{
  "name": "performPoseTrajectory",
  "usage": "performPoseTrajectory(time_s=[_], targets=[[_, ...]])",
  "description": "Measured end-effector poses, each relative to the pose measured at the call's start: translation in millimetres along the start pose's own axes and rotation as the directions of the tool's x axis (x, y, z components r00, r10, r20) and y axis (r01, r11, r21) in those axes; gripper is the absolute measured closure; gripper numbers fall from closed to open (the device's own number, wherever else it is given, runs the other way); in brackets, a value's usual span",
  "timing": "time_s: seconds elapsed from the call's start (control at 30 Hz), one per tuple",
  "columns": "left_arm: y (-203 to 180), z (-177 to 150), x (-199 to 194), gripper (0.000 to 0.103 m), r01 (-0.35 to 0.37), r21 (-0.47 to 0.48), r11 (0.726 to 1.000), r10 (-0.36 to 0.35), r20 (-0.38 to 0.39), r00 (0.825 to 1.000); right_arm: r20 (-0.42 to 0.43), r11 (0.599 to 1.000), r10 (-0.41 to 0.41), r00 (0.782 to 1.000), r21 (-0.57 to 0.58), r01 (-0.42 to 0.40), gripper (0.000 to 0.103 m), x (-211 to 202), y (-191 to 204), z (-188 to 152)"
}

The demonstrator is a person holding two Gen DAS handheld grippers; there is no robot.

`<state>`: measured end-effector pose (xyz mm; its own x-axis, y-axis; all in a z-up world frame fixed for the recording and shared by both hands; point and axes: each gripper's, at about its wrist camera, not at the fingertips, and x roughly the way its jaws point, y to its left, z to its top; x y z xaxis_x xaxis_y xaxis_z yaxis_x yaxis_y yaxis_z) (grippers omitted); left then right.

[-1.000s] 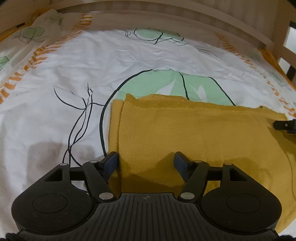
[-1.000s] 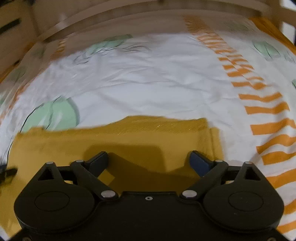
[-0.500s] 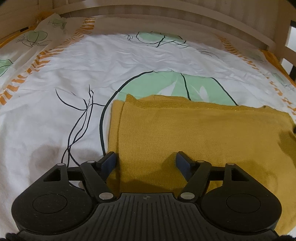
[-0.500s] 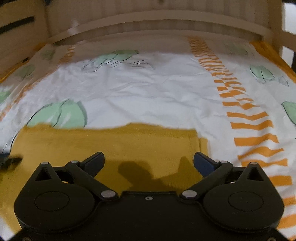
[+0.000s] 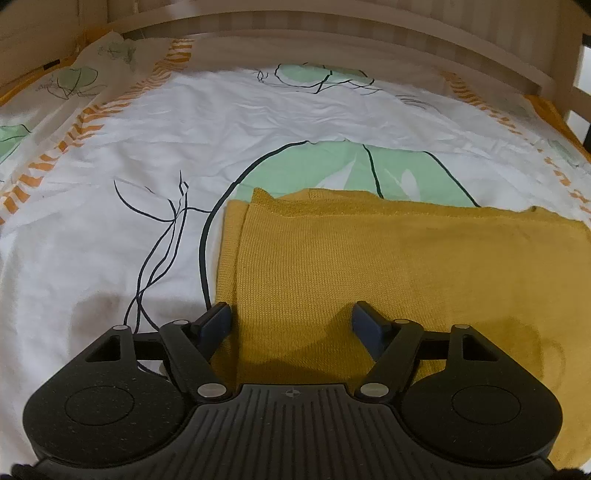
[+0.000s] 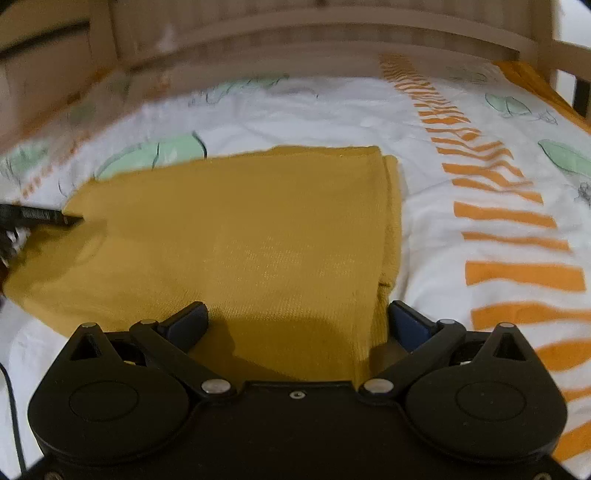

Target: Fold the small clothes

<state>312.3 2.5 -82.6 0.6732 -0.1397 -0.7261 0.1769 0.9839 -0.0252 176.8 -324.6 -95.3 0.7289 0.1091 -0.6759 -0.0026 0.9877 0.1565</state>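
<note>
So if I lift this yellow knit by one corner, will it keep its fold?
Probably not: the yellow knit lies limp and flat on the sheet, so it should droop. Its stacked layers at the side edge look loose and could slide apart. It seems light.

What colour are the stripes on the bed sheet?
Orange, in a band on the white bed sheet, beside the mustard knitted garment. The right wrist view shows them best.

The mustard garment [image 5: 369,266] between the fingers [image 5: 216,321] is a knitted cloth, matt, with a fine ribbed grain. The bed sheet [image 5: 110,229] beyond the fingers is smooth printed cotton-like cloth, slightly wrinkled. The bed frame [image 5: 332,26] behind is pale wood, matt. The left gripper [image 5: 291,323] is matt black plastic with shiny metal rivets.
</note>
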Motion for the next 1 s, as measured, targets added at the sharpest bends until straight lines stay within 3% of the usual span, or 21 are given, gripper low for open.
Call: performPoseTrajectory(time_s=[0.13,0.33,0.5,0.7,1.0], targets=[[1.1,3.0,-0.4,0.031,0.002,-0.007,1.0,-0.002,-0.014,1.0,0.031,1.0,0.008,0.999,0.006,-0.009,0.0,0.6,-1.4,-2.9],[-1.6,20.1,-22.1,0.034,0.005,-0.057,0.998,-0.01,-0.095,0.995,0.051,0.999,0.029,0.998,0.028,-0.03,0.0,-1.7,-5.3,-7.5],[-39.5,28.8,-50.3,0.033,0.04,0.013,0.999,-0.04,-0.05,0.998,0.064,0.996,0.059,0.996,0.061,-0.063,0.0,-4.0,-11.0,-11.2],[-82.7,34.3,-38.4,0.033,0.108,-0.031,0.994,-0.111,-0.134,0.985,0.106,0.978,0.135,0.985,0.147,-0.15,0.0,-7.6,-27.6,-14.4],[-111.1,23.1,-3.9,0.033,0.016,0.029,0.999,-0.008,-0.232,0.973,0.206,0.897,0.263,0.943,0.309,-0.318,0.0,-11.0,-60.1,-21.5]])
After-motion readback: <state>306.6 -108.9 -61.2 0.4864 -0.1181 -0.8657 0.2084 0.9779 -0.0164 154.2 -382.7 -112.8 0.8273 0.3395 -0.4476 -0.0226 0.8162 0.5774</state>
